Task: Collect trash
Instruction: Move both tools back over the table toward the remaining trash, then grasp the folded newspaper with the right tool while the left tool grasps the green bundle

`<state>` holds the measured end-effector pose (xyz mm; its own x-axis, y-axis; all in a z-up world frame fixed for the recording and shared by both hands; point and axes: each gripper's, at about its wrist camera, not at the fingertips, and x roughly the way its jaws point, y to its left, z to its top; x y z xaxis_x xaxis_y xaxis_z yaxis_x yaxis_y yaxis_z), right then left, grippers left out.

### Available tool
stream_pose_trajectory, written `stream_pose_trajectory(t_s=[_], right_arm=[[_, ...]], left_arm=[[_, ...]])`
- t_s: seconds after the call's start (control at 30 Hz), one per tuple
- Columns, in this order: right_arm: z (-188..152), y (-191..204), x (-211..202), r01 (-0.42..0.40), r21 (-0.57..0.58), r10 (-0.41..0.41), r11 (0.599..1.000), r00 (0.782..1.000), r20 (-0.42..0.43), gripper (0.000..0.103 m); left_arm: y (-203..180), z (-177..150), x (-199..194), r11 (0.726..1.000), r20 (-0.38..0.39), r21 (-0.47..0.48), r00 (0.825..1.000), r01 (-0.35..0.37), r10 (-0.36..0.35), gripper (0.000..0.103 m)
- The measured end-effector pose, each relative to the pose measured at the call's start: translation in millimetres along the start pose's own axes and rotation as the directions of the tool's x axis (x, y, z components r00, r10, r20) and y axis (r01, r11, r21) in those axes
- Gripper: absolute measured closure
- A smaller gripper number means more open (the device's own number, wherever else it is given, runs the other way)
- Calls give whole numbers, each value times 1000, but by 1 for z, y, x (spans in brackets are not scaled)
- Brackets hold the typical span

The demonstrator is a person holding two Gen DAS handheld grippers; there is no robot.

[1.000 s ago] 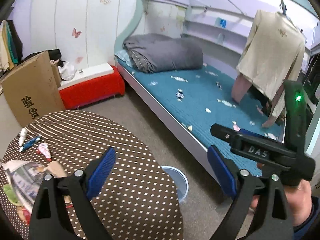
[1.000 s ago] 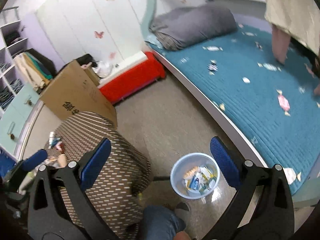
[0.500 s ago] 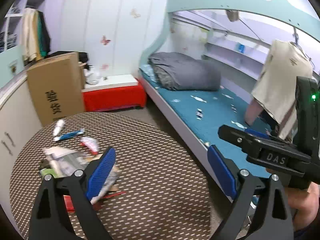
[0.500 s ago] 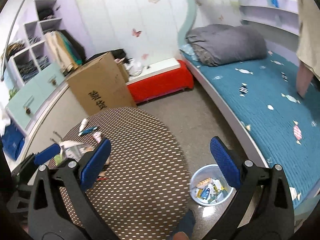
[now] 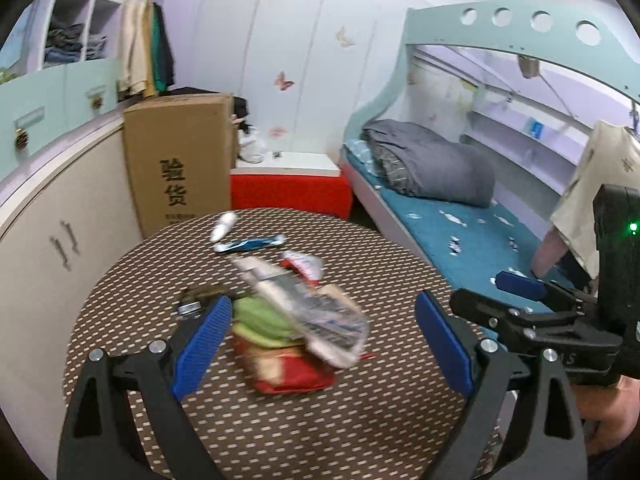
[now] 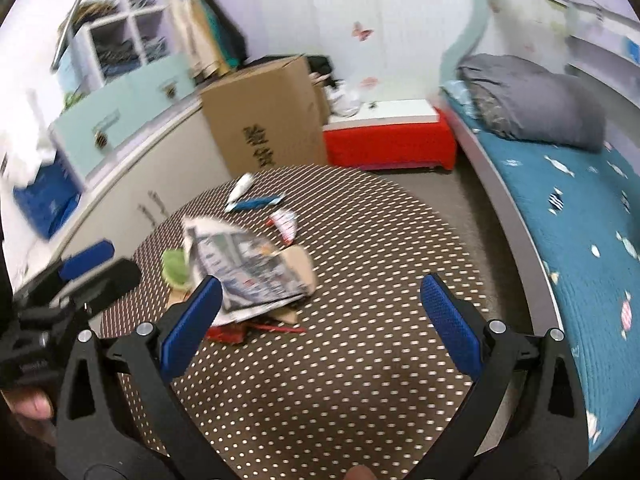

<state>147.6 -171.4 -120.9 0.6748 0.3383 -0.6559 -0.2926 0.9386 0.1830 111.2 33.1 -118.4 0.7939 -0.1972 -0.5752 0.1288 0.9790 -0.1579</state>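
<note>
A heap of trash lies on the round brown dotted table (image 5: pixel 360 420) (image 6: pixel 360 360): a crumpled newspaper (image 5: pixel 304 308) (image 6: pixel 244 268), a green wrapper (image 5: pixel 260 320) (image 6: pixel 176 264), a red packet (image 5: pixel 292 376), a red-and-white wrapper (image 5: pixel 304 264) (image 6: pixel 286 220), a blue wrapper (image 5: pixel 248 244) (image 6: pixel 256 202) and a white tube (image 5: pixel 222 226) (image 6: pixel 242 184). My left gripper (image 5: pixel 320 346) hovers open just before the heap, with nothing between its fingers. My right gripper (image 6: pixel 320 324) is open and holds nothing, above the table to the right of the heap.
A cardboard box (image 5: pixel 180 160) (image 6: pixel 272 128) and a red bench (image 5: pixel 292 190) (image 6: pixel 388 140) stand behind the table. A bed with a blue sheet (image 5: pixel 460 224) (image 6: pixel 580 208) runs along the right. Cabinets (image 5: pixel 48 200) line the left wall.
Both views have swung left and up from the bed and the floor bin to the table. The heap of trash now sits in front of both open grippers; the bin has left view.
</note>
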Motion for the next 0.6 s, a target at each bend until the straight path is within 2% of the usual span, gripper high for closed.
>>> stream_pose_trajectory(t_s=[0.27,0.5,0.57,0.6], right_arm=[[-19,51,49,-64,-173,47,983,994,-100,6],[-23,73,88,-51,-325,7,944,991,-137,6],[-20,74,89,-69,-349,23,935,991,-134,10],[-18,74,90,-79,-355,33,932,990,-135,19]], left_arm=[[52,-22,-1,996,-31,-26,996,-87,86,12],[83,-31,10,991,-69,-58,991,-121,117,12],[81,-30,14,993,-72,-50,992,-110,106,12],[79,-30,16,994,-74,-45,992,-101,98,12]])
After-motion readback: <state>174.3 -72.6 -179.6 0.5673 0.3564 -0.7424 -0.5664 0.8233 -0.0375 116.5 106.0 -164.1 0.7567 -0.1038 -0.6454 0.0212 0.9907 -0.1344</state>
